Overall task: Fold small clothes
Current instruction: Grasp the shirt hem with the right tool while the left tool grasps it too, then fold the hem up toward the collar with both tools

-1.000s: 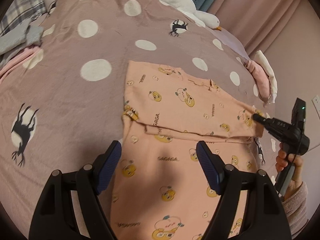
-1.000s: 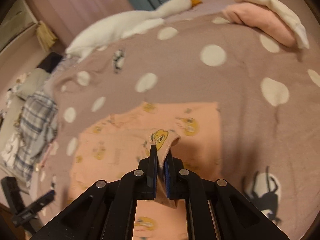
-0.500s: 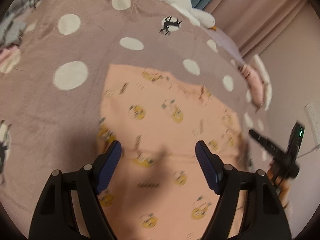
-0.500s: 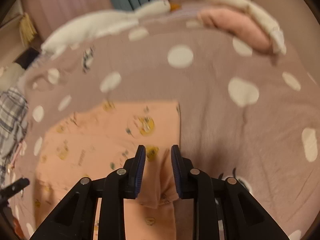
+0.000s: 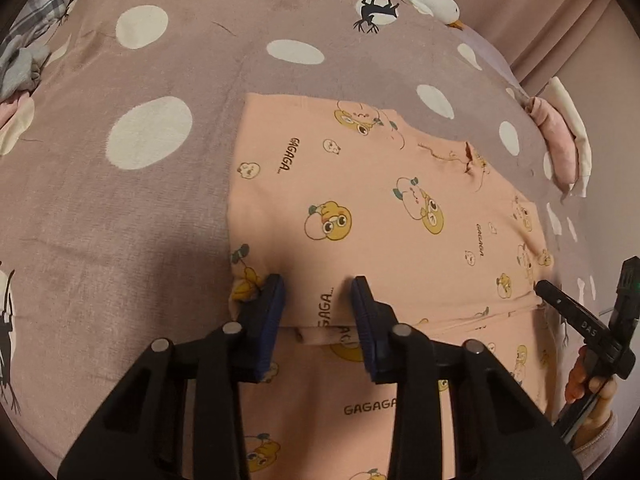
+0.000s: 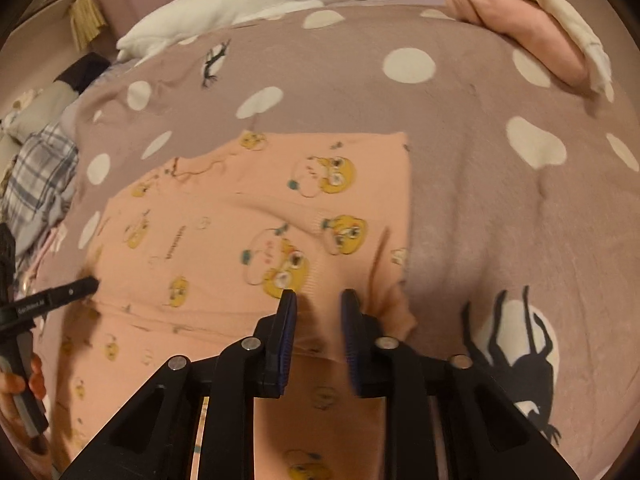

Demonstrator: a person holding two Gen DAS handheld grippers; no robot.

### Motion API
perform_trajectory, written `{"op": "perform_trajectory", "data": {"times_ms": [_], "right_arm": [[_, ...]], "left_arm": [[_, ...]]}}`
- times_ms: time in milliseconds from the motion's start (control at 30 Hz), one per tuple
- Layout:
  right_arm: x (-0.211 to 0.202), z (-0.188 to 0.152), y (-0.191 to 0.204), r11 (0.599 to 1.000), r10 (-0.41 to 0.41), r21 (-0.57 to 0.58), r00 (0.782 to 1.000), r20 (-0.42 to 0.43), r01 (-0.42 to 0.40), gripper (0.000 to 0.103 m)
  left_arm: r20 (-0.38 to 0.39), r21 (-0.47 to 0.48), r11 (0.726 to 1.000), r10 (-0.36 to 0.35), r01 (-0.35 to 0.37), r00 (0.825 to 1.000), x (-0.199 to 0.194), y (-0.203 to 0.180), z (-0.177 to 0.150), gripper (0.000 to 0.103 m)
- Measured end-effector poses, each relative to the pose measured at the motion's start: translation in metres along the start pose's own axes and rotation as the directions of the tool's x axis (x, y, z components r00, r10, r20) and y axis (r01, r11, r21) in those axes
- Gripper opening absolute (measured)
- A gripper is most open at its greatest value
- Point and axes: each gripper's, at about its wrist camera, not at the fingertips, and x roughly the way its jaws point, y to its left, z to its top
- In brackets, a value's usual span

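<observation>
A small peach garment with yellow cartoon prints lies flat on the bed, its far part folded over the near part. My left gripper is open, its tips pressed down at the fold's left edge, straddling the cloth. My right gripper is open, low over the garment at the fold's right edge. The right gripper also shows in the left wrist view, and the left gripper in the right wrist view.
The bed has a mauve cover with white dots and black animal prints. A white goose plush lies at the far edge. Pink and cream folded cloths lie at the far right. Plaid and grey clothes are piled left.
My right gripper let go of the garment's corner and opened; the cloth now lies flat. My left gripper came down onto the fold's left edge and narrowed its opening.
</observation>
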Motion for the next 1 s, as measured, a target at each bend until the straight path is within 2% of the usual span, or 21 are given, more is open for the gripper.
{"op": "perform_trajectory", "data": {"times_ms": [133, 333, 467, 533, 667, 833, 1000], "right_arm": [[-0.008, 0.004, -0.002, 1.000, -0.019, 0.017, 1.000, 0.005, 0.019, 0.013], [-0.019, 0.017, 0.002, 0.999, 0.001, 0.040, 0.995, 0.100, -0.005, 0.014], [0.003, 0.020, -0.001, 0.998, -0.055, 0.042, 0.998, 0.034, 0.053, 0.013], [0.012, 0.019, -0.006, 0.997, -0.052, 0.065, 0.999, 0.008, 0.051, 0.013], [0.006, 0.019, -0.009, 0.994, -0.046, 0.102, 0.999, 0.016, 0.044, 0.013], [-0.015, 0.016, -0.008, 0.995, -0.048, 0.086, 0.998, 0.035, 0.045, 0.015], [-0.033, 0.005, -0.014, 0.996, 0.000, 0.090, 0.998, 0.058, -0.006, 0.016]], "left_arm": [[0.000, 0.037, 0.999, 0.030, -0.030, 1.000, 0.001, -0.005, -0.002, 0.035], [0.002, 0.047, 0.998, 0.036, -0.037, 0.999, 0.004, -0.004, 0.000, 0.035], [0.002, 0.050, 0.998, 0.034, -0.034, 0.999, 0.004, -0.003, 0.000, 0.035], [0.002, 0.051, 0.998, 0.034, -0.034, 0.999, 0.004, -0.004, 0.000, 0.035], [0.002, 0.051, 0.998, 0.034, -0.034, 0.999, 0.004, -0.004, 0.000, 0.035], [0.003, 0.044, 0.998, 0.034, -0.034, 0.999, 0.004, -0.005, 0.000, 0.036], [0.000, 0.047, 0.998, 0.047, -0.047, 0.999, 0.005, -0.007, 0.001, 0.036]]}}
